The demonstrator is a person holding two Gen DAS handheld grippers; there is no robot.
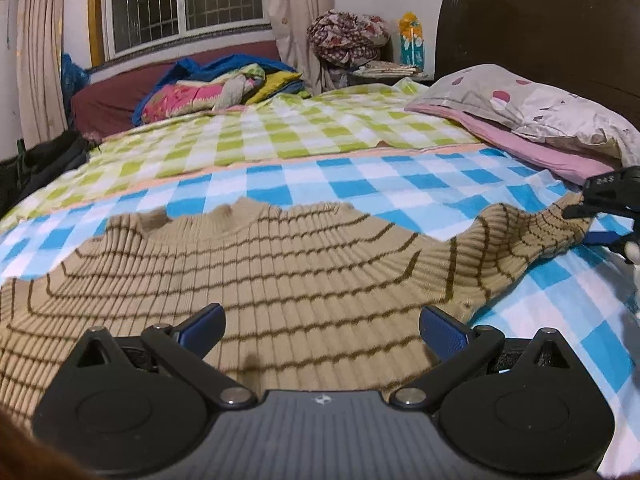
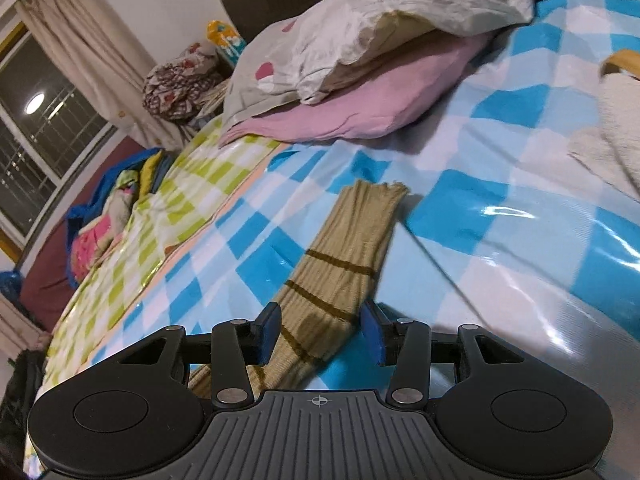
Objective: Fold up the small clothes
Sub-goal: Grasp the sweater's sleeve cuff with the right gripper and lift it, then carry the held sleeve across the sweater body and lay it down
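Bedroom scene: bed (image 1: 280,184) with checked sheet carried the tan striped sweater (image 1: 248,280), spread flat for folding. Left wrist view: left hand-held gripper (image 1: 322,330) hovered wide open over the sweater body, gripping nothing. Right wrist view: right hand-held gripper (image 2: 320,332) straddled the sleeve (image 2: 344,256), jaws part-open, pads not clearly pinching; likely lining up a sleeve fold.

Sweater (image 1: 248,280) hem hidden behind left hand-held gripper (image 1: 322,330); edge-cropped.

Black left gripper (image 1: 322,330), right gripper (image 2: 320,334); blue-padded jaws, silver screws.
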